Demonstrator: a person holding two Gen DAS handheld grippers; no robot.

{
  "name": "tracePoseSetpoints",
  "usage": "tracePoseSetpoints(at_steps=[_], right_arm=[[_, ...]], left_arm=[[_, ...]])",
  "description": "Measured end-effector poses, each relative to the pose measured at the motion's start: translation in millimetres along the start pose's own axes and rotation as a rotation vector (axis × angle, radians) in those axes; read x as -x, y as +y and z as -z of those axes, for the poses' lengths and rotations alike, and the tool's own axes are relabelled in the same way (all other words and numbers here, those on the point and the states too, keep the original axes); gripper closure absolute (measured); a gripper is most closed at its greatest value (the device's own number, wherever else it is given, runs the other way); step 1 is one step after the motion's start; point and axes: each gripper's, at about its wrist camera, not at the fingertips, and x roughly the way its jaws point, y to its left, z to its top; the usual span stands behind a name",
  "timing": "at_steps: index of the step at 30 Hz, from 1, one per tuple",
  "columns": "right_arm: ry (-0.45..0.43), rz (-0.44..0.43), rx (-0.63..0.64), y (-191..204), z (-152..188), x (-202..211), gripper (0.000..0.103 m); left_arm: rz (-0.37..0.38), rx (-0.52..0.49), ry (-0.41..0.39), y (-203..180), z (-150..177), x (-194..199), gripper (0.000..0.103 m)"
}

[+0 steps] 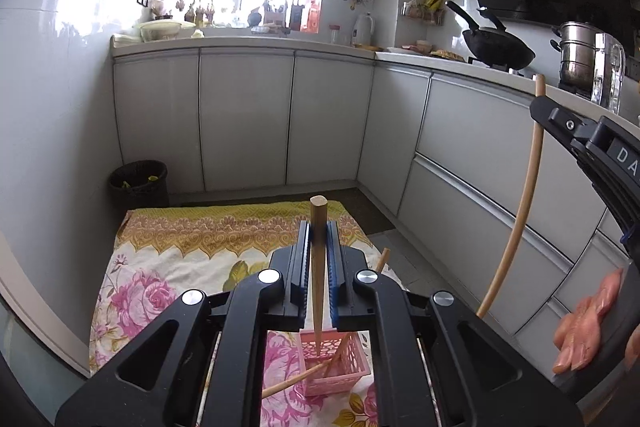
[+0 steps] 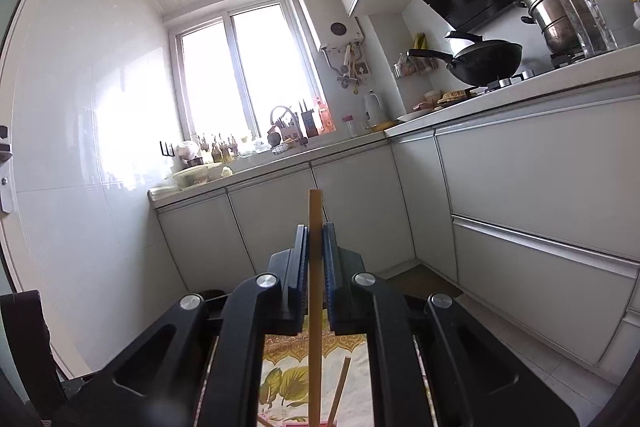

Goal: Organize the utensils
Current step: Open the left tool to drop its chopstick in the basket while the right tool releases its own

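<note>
Left wrist cam: we look forward and slightly down past the jaws, close above the floral cloth [image 1: 168, 259] and pink basket [image 1: 352, 367]. Right wrist cam sits low, tilted up toward window [image 2: 240, 75] and ceiling. Both views share cabinets, wok [image 1: 500, 49], cloth.

The left gripper [image 1: 319, 239] stood above the basket [image 1: 335, 363], which sat on the cloth [image 1: 168, 267] spread over the floor. A chopstick [image 1: 318, 275] clamped between its fingers pointed down into the basket, where other chopsticks [image 1: 296, 381] leaned. The right gripper [image 1: 540, 111] was off to its right, clamping a second chopstick [image 1: 516, 227]. Ahead, past the cloth, stood a bin [image 1: 139, 183] against the cabinets [image 1: 244, 119].
</note>
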Motion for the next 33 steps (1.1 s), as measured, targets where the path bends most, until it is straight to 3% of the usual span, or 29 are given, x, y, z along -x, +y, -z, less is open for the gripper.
tracePoseSetpoints(at_steps=[2, 4, 11, 16, 22, 29, 33], right_arm=[[0.006, 0.003, 0.007, 2, 8, -7, 0.095], [0.014, 0.004, 0.01, 3, 16, -12, 0.095], [0.019, 0.011, 0.034, 10, 41, -33, 0.095], [0.005, 0.021, 0.046, 16, 59, -51, 0.095], [-0.031, 0.045, 0.102, 19, 89, -66, 0.095], [0.069, 0.061, 0.045, -4, 126, -64, 0.093], [0.068, 0.068, 0.007, -14, 112, -38, 0.047]], left_arm=[[-0.009, 0.011, 0.032, 3, 6, -4, 0.091], [0.016, 0.037, 0.04, 10, 8, -1, 0.078], [0.067, 0.117, -0.05, 32, -7, 40, 0.064], [0.082, 0.121, -0.103, 43, -14, 64, 0.063], [0.084, 0.117, -0.107, 50, -10, 71, 0.062], [0.076, 0.151, -0.088, 59, -2, 71, 0.06], [0.083, 0.164, -0.112, 59, -5, 86, 0.056]])
